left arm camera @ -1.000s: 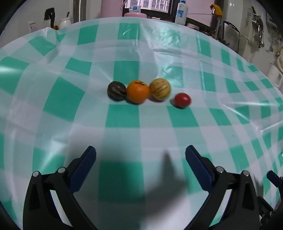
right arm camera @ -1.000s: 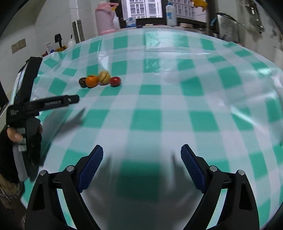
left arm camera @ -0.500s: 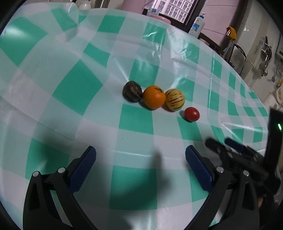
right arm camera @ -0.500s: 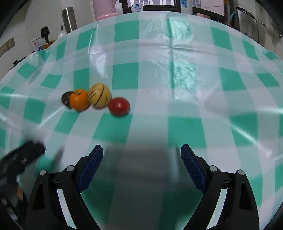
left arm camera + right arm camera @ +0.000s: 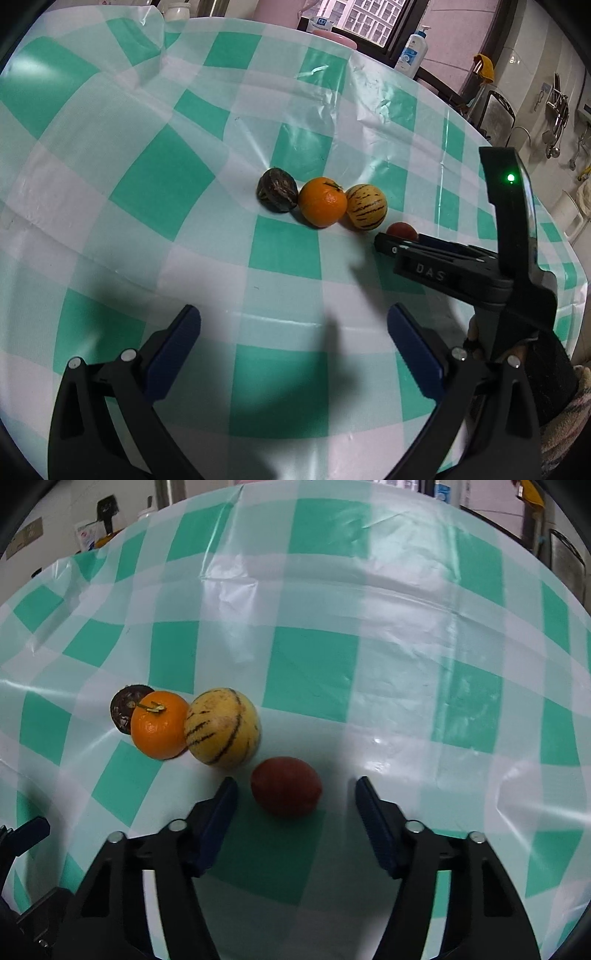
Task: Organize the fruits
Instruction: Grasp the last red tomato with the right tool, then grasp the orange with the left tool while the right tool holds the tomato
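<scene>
Three fruits already sat in a touching row, so most of the sorting looked done. The red fruit (image 5: 286, 786), smooth and oval, lay just beside the striped yellow fruit (image 5: 221, 727), apart from it. The right gripper (image 5: 295, 794) was closing around it, pads not yet touching. The left gripper (image 5: 293, 325) gaped wide and empty.

Table under a green-and-white checked cloth (image 5: 314, 672), bearing a row: dark fruit (image 5: 277, 189), orange (image 5: 322, 201), striped melon (image 5: 366, 207), red fruit (image 5: 286, 786).
</scene>
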Motion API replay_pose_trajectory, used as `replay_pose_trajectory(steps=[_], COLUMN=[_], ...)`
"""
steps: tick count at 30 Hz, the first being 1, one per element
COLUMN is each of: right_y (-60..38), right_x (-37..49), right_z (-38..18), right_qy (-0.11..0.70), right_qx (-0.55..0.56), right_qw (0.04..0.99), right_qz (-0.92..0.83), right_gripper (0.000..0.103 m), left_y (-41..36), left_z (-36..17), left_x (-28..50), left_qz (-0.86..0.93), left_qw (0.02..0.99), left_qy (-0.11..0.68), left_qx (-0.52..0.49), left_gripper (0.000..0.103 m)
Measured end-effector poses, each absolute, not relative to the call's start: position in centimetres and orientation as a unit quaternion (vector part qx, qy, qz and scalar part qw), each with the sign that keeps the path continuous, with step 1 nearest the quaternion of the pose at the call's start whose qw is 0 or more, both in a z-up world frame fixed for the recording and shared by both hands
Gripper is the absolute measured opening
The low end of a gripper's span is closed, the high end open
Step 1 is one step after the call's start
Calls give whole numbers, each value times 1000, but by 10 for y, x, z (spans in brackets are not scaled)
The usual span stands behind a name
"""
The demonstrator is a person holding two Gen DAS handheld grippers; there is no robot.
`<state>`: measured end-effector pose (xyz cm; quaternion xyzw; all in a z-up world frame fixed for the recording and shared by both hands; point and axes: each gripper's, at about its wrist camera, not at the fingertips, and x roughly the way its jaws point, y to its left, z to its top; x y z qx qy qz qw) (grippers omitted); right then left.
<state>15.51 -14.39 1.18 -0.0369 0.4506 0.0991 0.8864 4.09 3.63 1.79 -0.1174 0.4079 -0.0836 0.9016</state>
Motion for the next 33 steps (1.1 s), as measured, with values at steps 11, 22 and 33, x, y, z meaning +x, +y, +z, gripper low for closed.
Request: replay_pose_trajectory(steps=[11, 22, 33], right_y=[-192, -235, -226], right_x=[109, 89, 93], right_z=[25, 20, 19], right_qy=[397, 375, 382], right_qx=[94, 213, 199], right_qw=[908, 898, 897], right_qz=[99, 87, 100], right_gripper=[36, 36, 37], left_y=[34, 17, -9], left_z=[18, 21, 19], left_x=[38, 78, 140], left_qz=[-85, -88, -111], left_qw=[903, 904, 908], left_qy=[405, 418, 389], left_qx=[-112, -21, 107], left_gripper=[101, 101, 79])
